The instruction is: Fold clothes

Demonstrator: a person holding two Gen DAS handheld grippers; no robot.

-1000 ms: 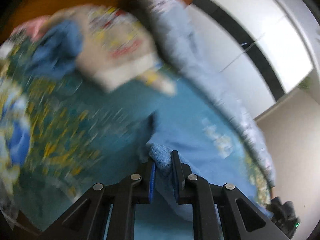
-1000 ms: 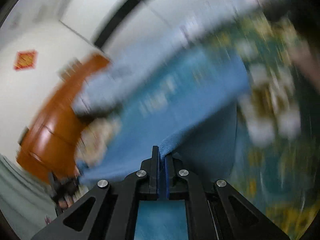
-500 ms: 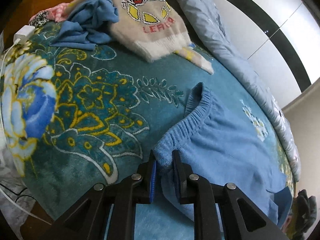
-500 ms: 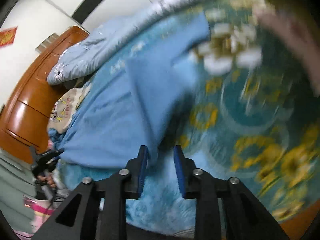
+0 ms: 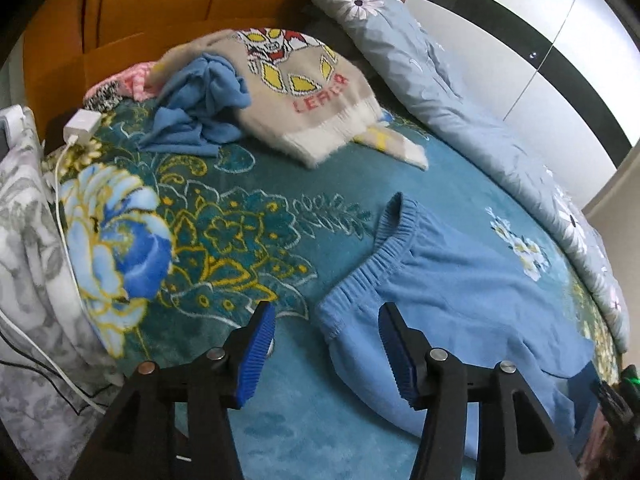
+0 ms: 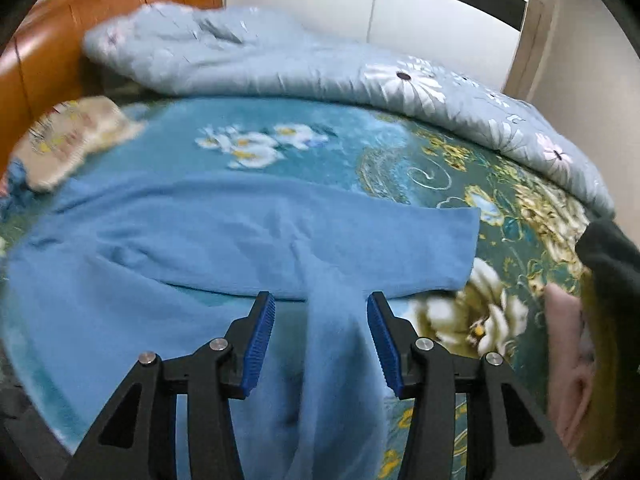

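While the light blue fleece trousers (image 5: pixel 460 300) lie spread flat on the teal plush blanket with gold and blue flowers (image 5: pixel 208 240) that covers the bed, both tongs hang just above them with nothing gripped. The left tongs (image 5: pixel 326 344) have just been opening and now stand about half apart, the elastic waistband corner lying loose between the blue ribbed pads (image 5: pixel 256 354) without touching them. The right tongs (image 6: pixel 318 340) have likewise just been opening; one trouser leg runs up between their pads, and I see no pad pressing on the cloth. In the right wrist view the other leg stretches away to the right, its hem near a pale printed flower. Farther up the bed, by the orange-brown wooden headboard (image 5: pixel 160 12), sits a heap holding a beige knitted jumper with a red and yellow cartoon figure (image 5: pixel 304 92) and a crumpled darker blue garment (image 5: pixel 200 104). A rolled pale blue quilt with white daisies (image 5: pixel 432 80) lines the far edge, and a white charger (image 5: pixel 82 126) with its cable rests at the left.
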